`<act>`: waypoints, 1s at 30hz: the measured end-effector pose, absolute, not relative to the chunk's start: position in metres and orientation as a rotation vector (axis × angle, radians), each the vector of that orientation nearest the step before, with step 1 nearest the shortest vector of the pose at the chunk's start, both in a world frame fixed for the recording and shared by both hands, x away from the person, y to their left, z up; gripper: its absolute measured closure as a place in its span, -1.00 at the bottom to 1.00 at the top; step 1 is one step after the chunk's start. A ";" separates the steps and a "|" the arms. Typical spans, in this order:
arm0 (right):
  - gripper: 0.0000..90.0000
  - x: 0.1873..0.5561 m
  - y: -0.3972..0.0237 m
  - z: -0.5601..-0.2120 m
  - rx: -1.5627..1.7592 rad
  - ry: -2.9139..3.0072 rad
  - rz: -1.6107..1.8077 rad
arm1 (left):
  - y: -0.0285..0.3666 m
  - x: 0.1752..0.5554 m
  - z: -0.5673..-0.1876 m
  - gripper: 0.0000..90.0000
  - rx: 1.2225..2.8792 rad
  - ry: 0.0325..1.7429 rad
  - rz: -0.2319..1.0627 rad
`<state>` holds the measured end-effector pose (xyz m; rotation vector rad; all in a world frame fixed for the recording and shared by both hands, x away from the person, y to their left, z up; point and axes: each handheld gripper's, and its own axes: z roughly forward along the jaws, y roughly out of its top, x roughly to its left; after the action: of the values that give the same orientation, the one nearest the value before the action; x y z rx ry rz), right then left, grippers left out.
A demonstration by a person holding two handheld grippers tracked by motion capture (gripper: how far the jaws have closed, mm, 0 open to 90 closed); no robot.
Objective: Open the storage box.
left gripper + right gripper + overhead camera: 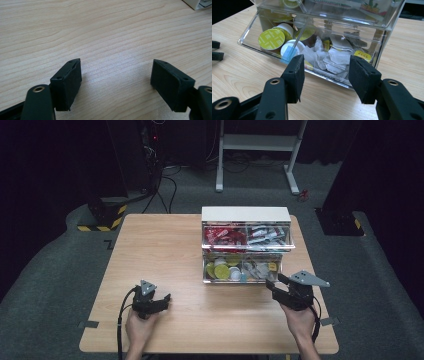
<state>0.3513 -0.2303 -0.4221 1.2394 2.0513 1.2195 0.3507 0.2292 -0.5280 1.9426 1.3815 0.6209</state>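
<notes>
A clear plastic two-drawer organiser [246, 245] with a white top stands at the middle-back of the wooden table [165, 250]. Its lower drawer [262, 53] is pulled out and holds yellow-lidded capsules [271, 38] and white tea bags [338, 53]. The upper drawer [247, 236] holds red and grey sachets. My right gripper [324, 75] is open, its jaws just in front of the lower drawer's right half, nothing between them. My left gripper [116, 82] is open over bare wood at the front left [162, 299], far from the organiser.
A white desk frame [257, 150] stands on the grey floor behind the table. Black equipment with cables [150, 175] and yellow-black striped bases [102, 220] sit at the back left. Bare wood stretches left of the organiser.
</notes>
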 end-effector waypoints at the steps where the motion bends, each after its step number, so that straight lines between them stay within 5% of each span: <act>1: 0.04 0.352 -0.230 -0.421 1.240 2.052 1.227 | 0.229 0.351 -0.528 -0.44 1.942 1.382 0.621; 30: 0.08 0.369 -0.223 -0.368 1.154 2.056 1.325 | 0.229 0.351 -0.528 -0.44 1.944 1.380 0.620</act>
<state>0.3691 -0.2234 -0.3685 1.1537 2.0555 1.3253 0.3507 0.2293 -0.5280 1.9438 1.3796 0.6195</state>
